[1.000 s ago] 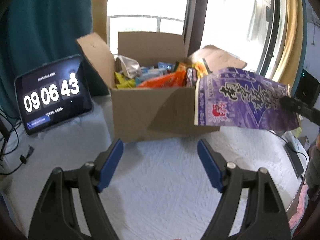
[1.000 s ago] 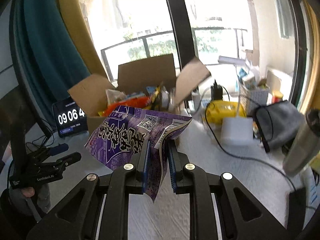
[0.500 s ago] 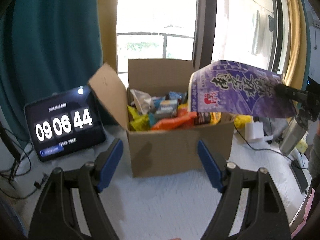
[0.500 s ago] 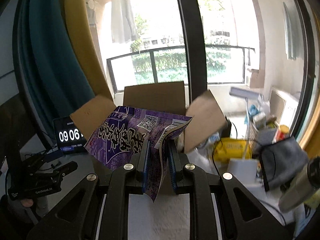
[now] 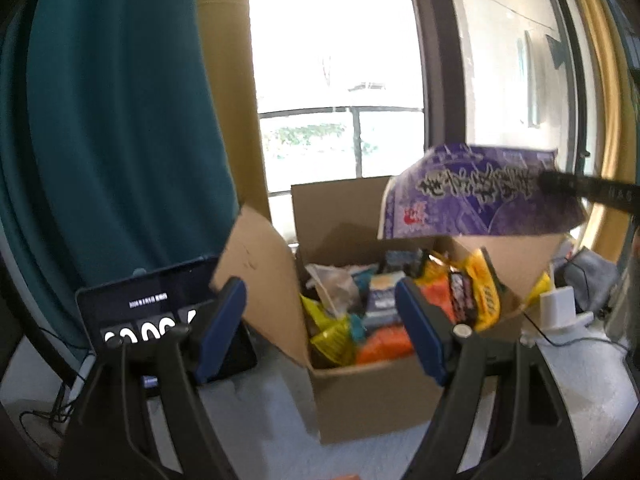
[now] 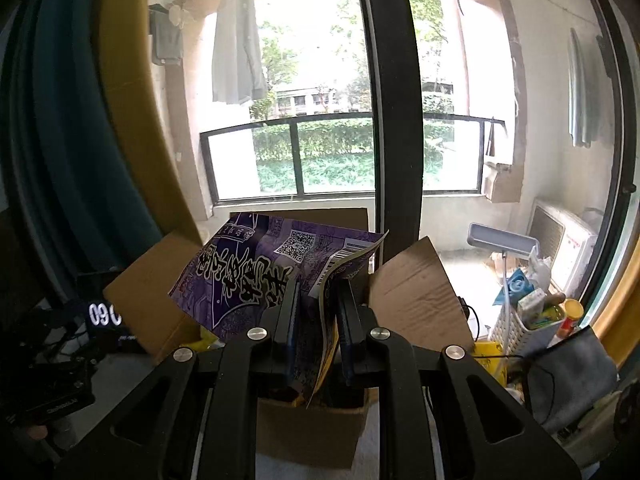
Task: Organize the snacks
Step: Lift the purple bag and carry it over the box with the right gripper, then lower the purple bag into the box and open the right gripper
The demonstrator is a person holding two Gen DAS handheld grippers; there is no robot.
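Item: purple snack bag. We are gripping it by one edge in the right gripper, jaws clenched on the film. A second ago it was hanging low beside the cardboard box; now we are carrying it above the open top. Left gripper: released, empty, rising alongside. Judgement: drop into the box is next.

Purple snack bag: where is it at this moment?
The purple snack bag is pinched in the right gripper, held in the air above the open cardboard box of snacks, toward the box's right side in the left wrist view.
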